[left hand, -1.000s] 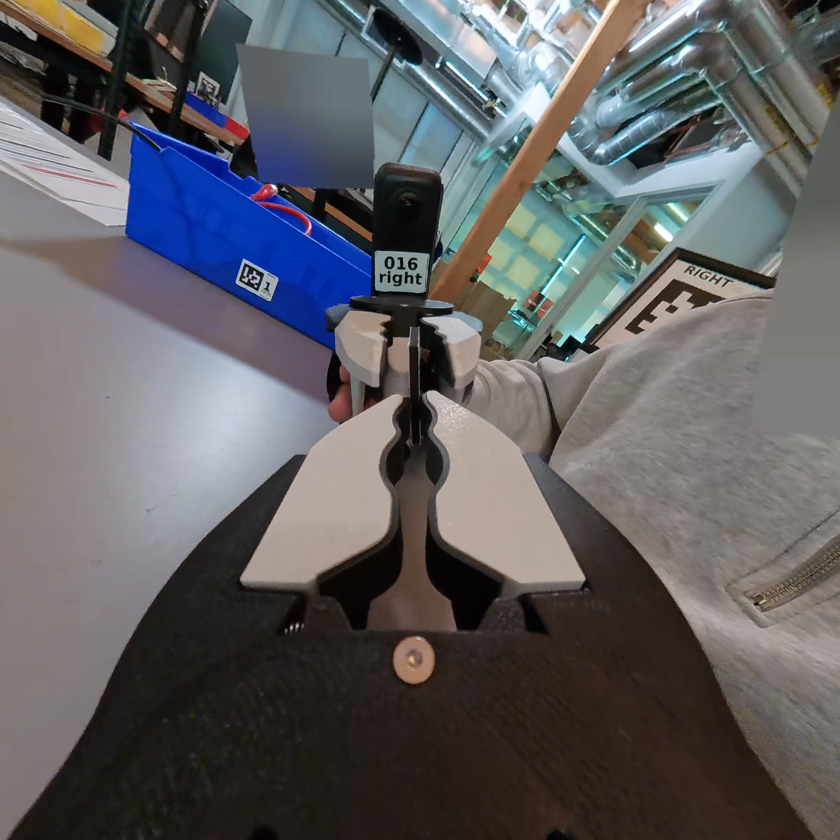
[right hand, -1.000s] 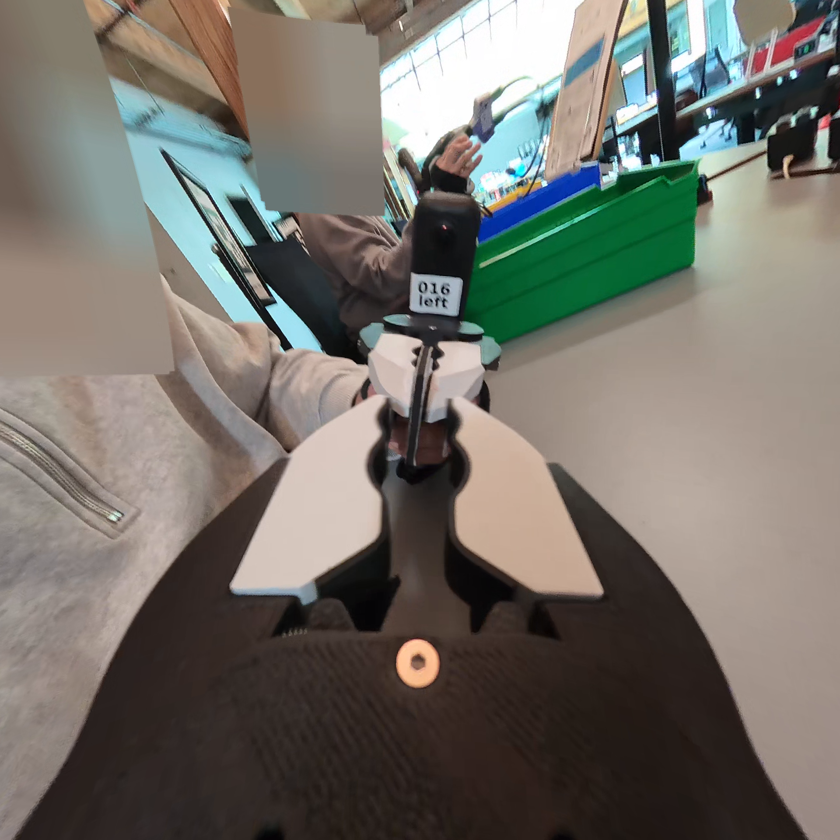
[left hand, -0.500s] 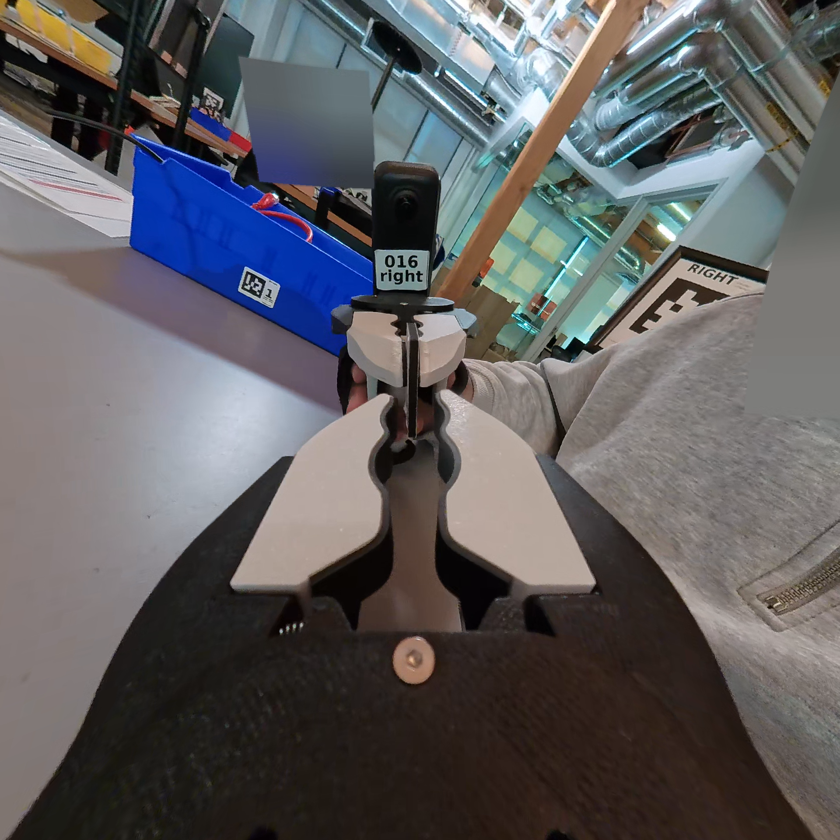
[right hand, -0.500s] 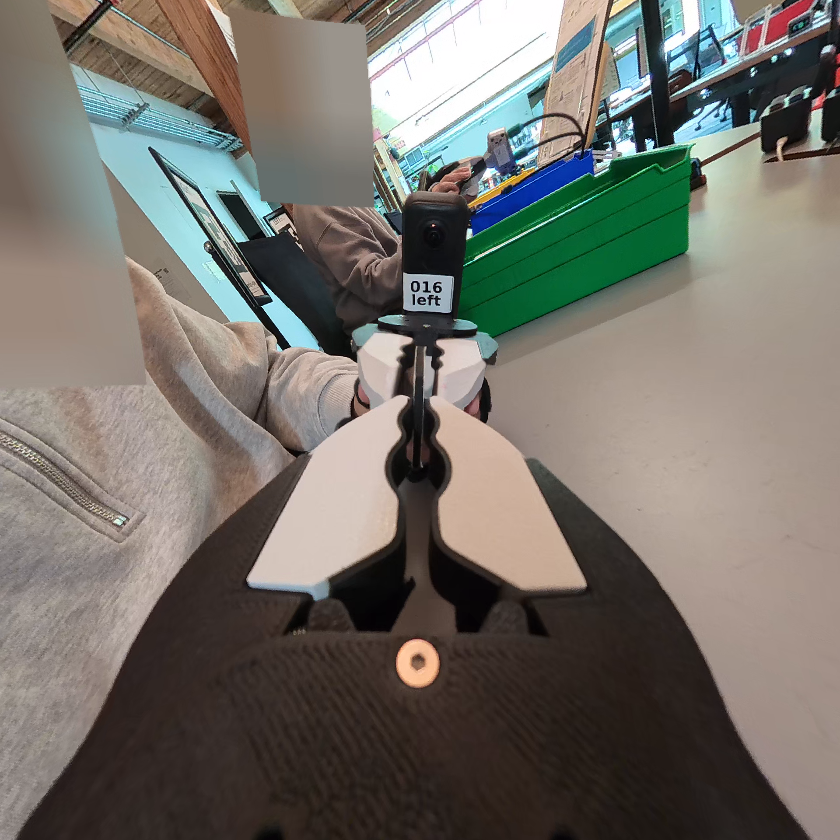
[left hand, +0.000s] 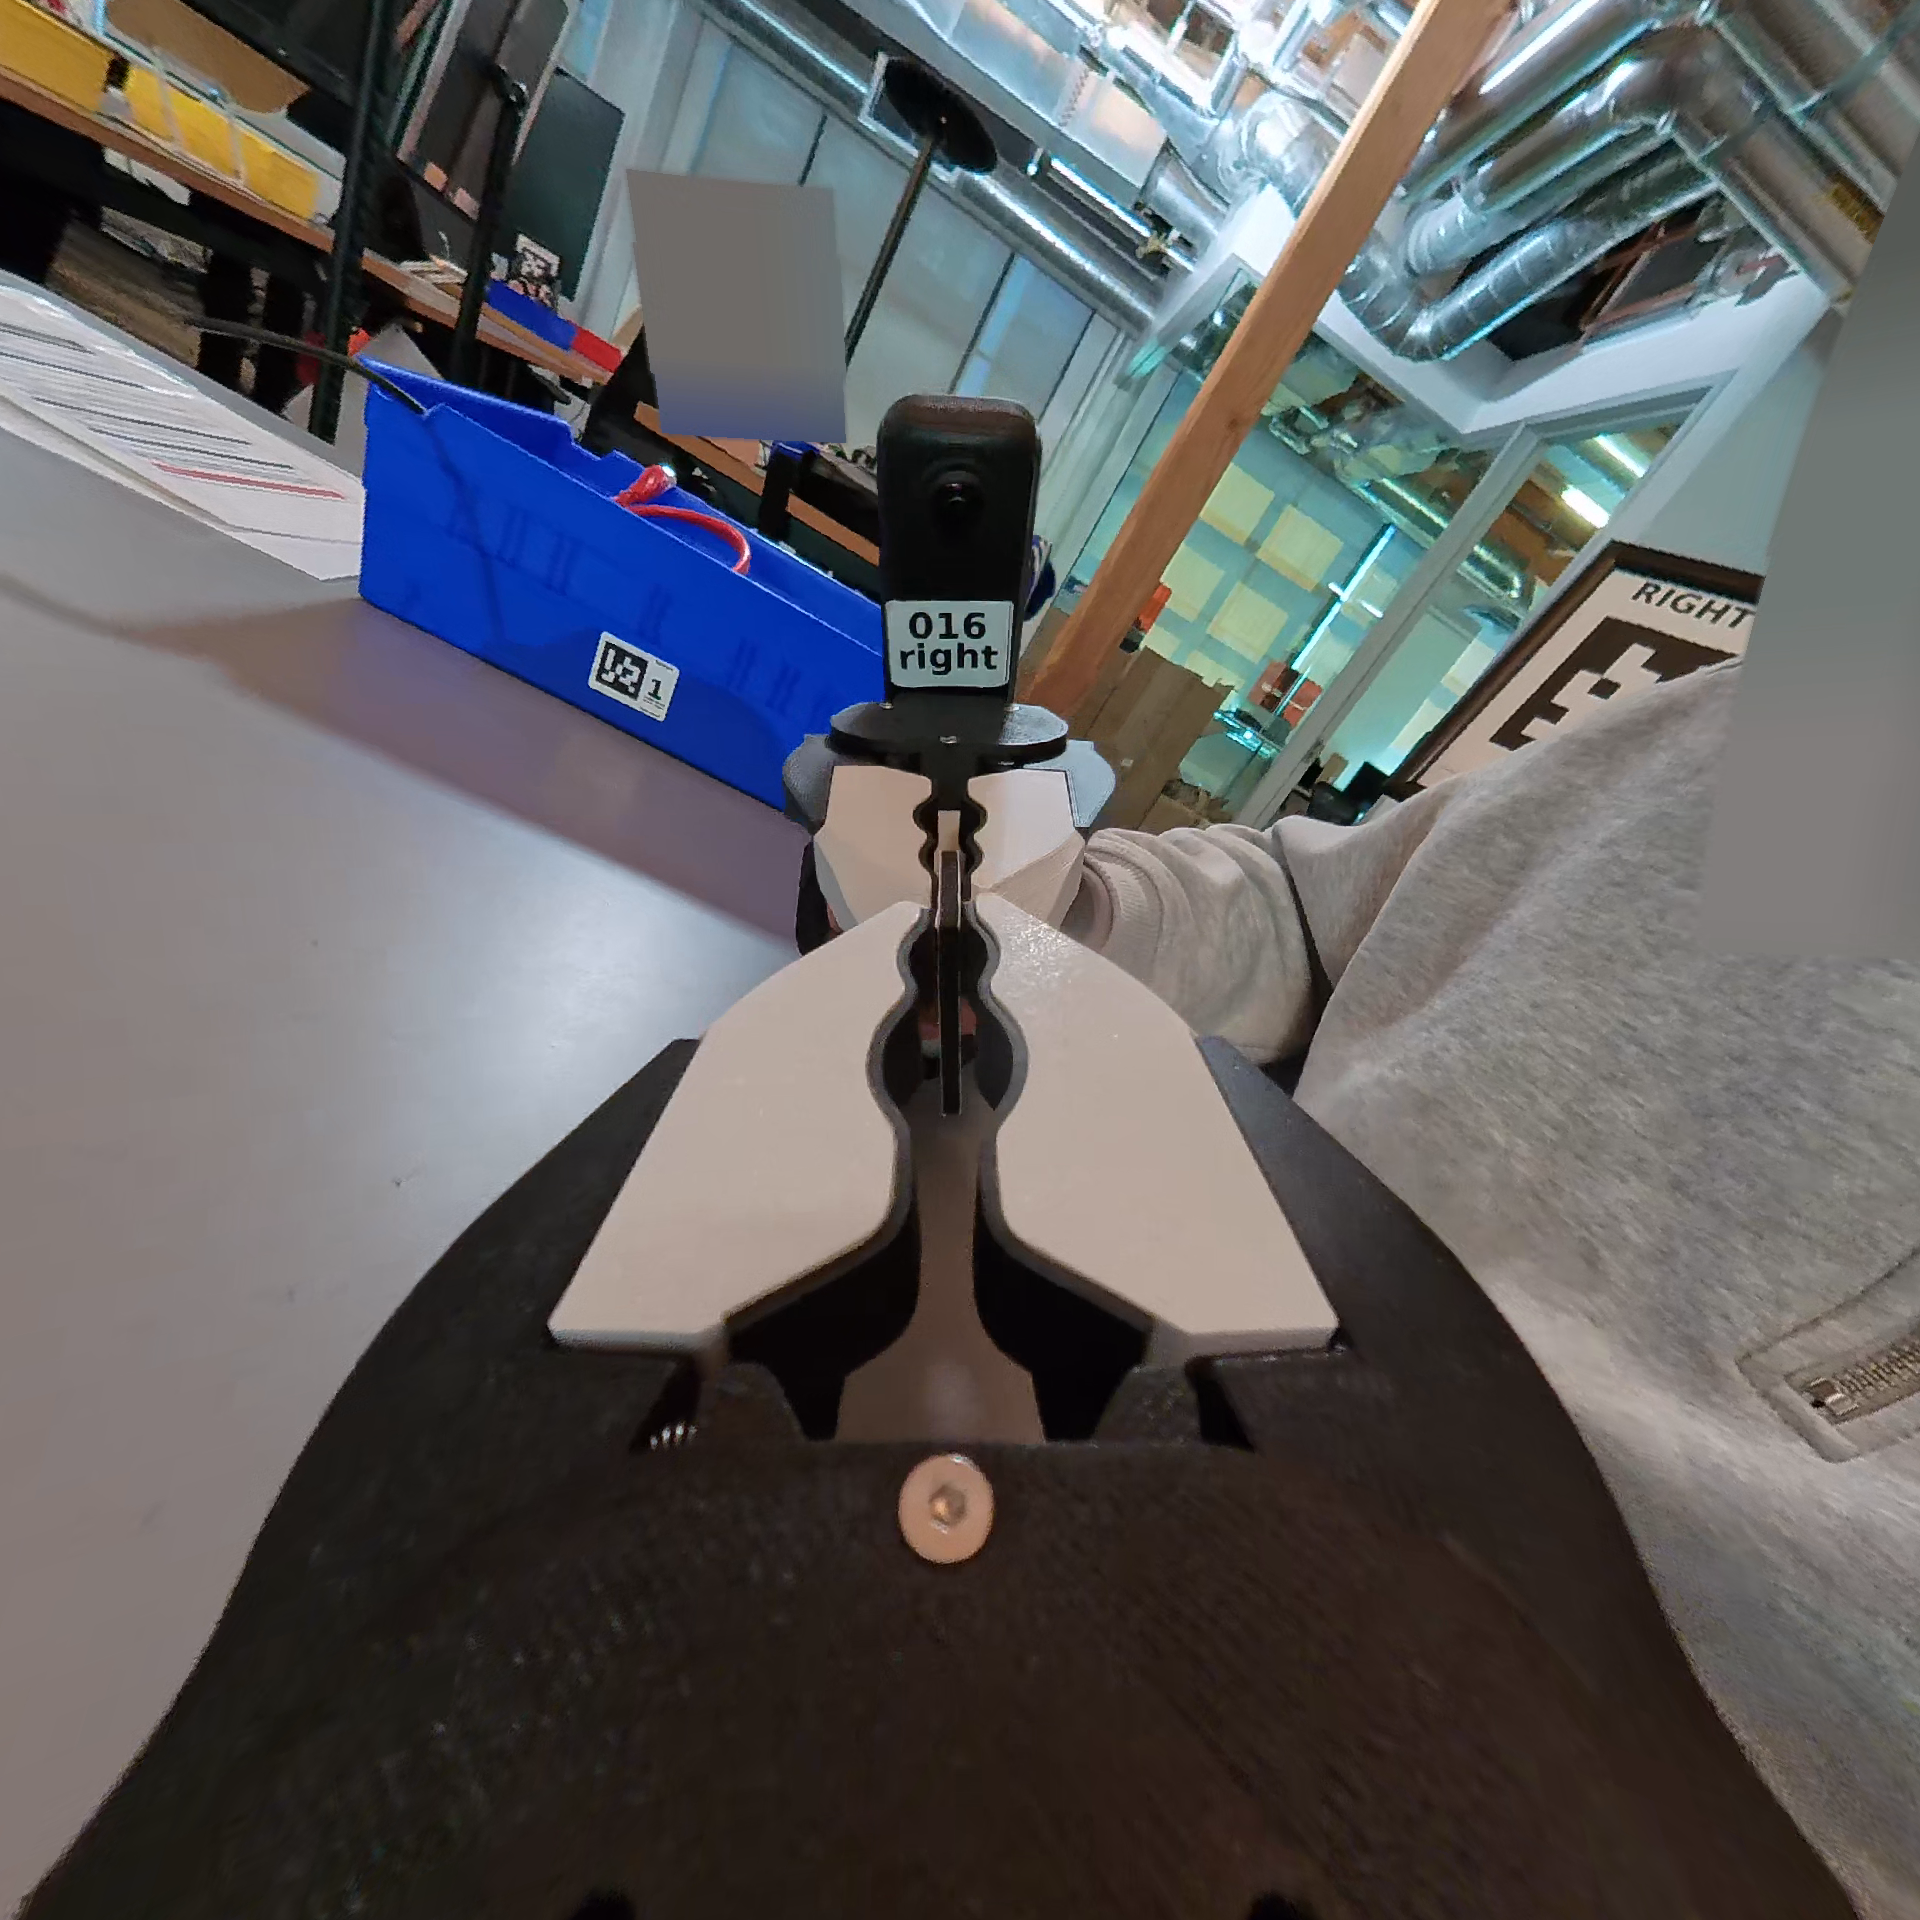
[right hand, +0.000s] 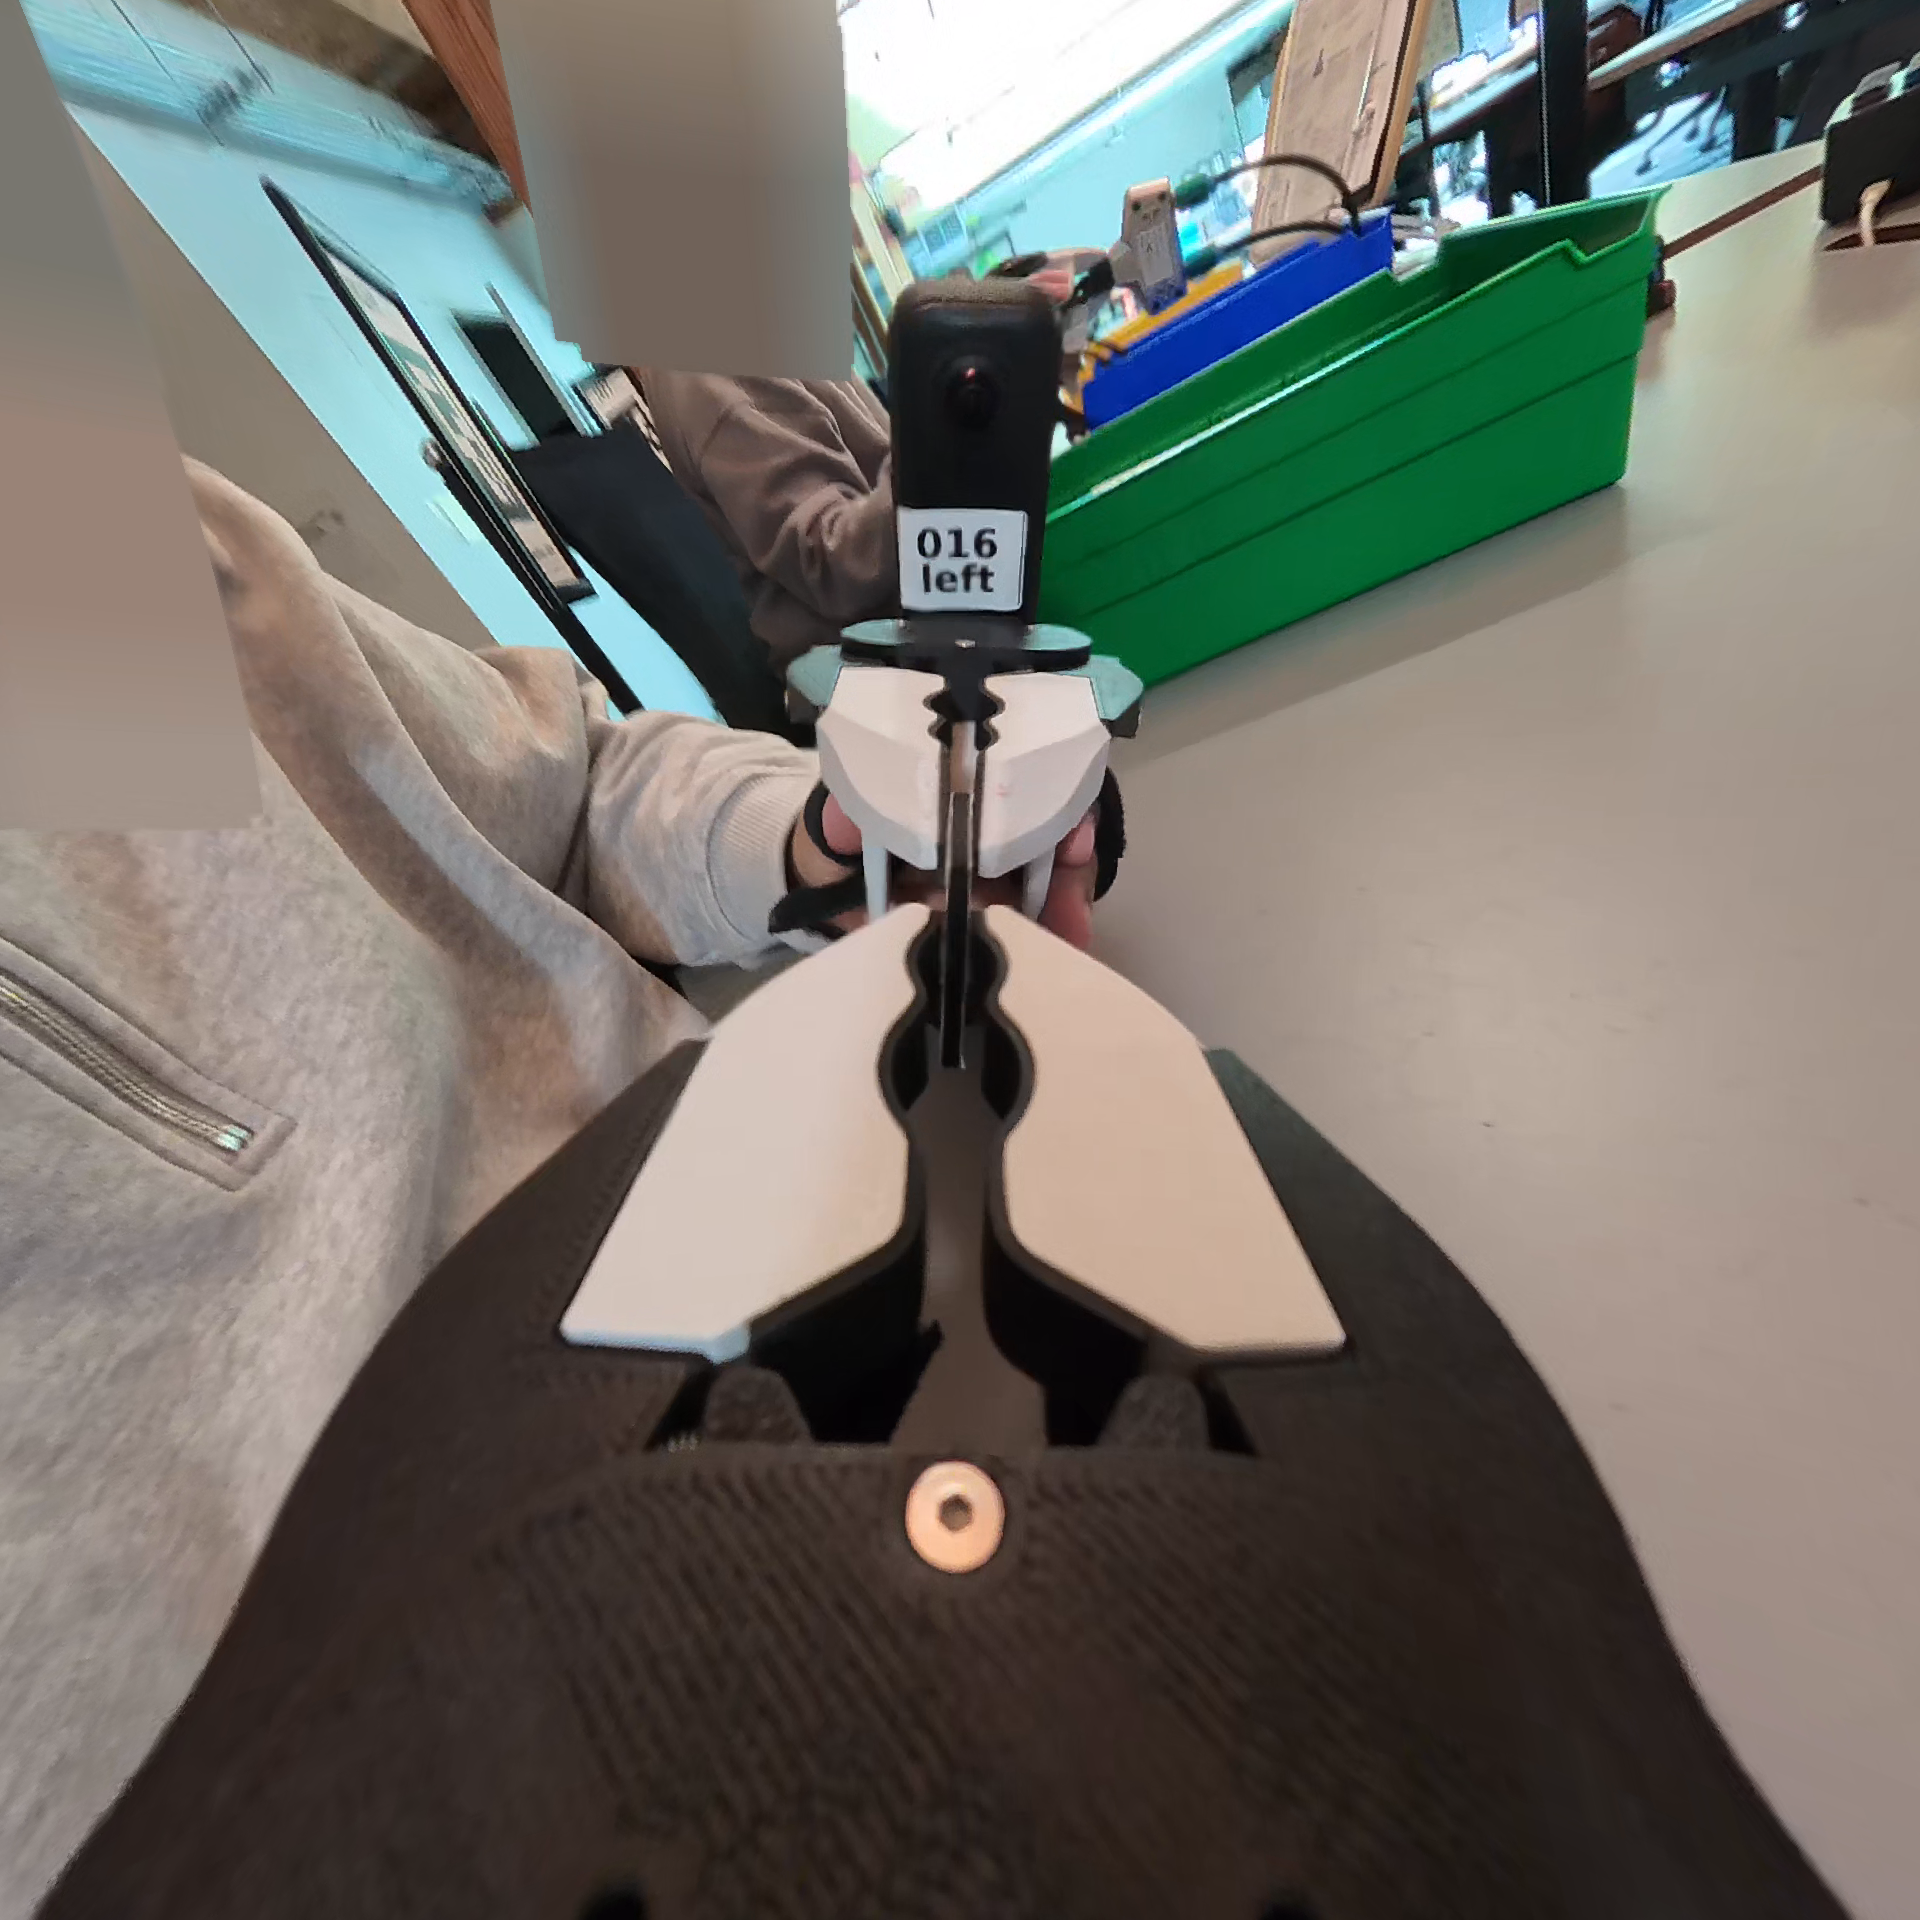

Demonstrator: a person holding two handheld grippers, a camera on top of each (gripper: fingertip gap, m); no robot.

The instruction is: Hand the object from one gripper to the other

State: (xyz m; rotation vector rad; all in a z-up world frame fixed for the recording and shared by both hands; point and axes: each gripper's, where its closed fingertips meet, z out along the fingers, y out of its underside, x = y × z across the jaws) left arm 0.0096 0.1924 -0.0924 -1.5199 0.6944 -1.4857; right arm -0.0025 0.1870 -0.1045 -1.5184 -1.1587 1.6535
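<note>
The grey table [left hand: 312,987] filled the lower ground of both views. A long green bin [right hand: 1351,468] stood on the table's far side in the right wrist view, and a blue bin [left hand: 582,592] stood on it in the left wrist view, well apart from the work. A person's grey sleeve [left hand: 1558,1039] reached in over the table's near edge.

Above the table, clear of its surface, the left gripper [left hand: 948,925] and the right gripper [right hand: 951,935] met nose to nose, tips almost touching. Each had its white fingers [left hand: 790,1122] drawn in close, and both appeared clamped on the same piece, though the tip contact was too fine to be sure of.

Between them, off the table, hung the thin dark plate [left hand: 950,1039]. It was seen edge-on and upright, bridging the two sets of jaws, with one end deep in each notched throat.

It looked light, stiff and flat, probably smooth-faced, so it seemed likely to slip or pivot if pinched only at a corner. The flat faces looked the right hold, well in from the edge, with the receiving fingers squeezed fully before the giving pair let go. Its material could not be told, so its fragility was uncertain.
</note>
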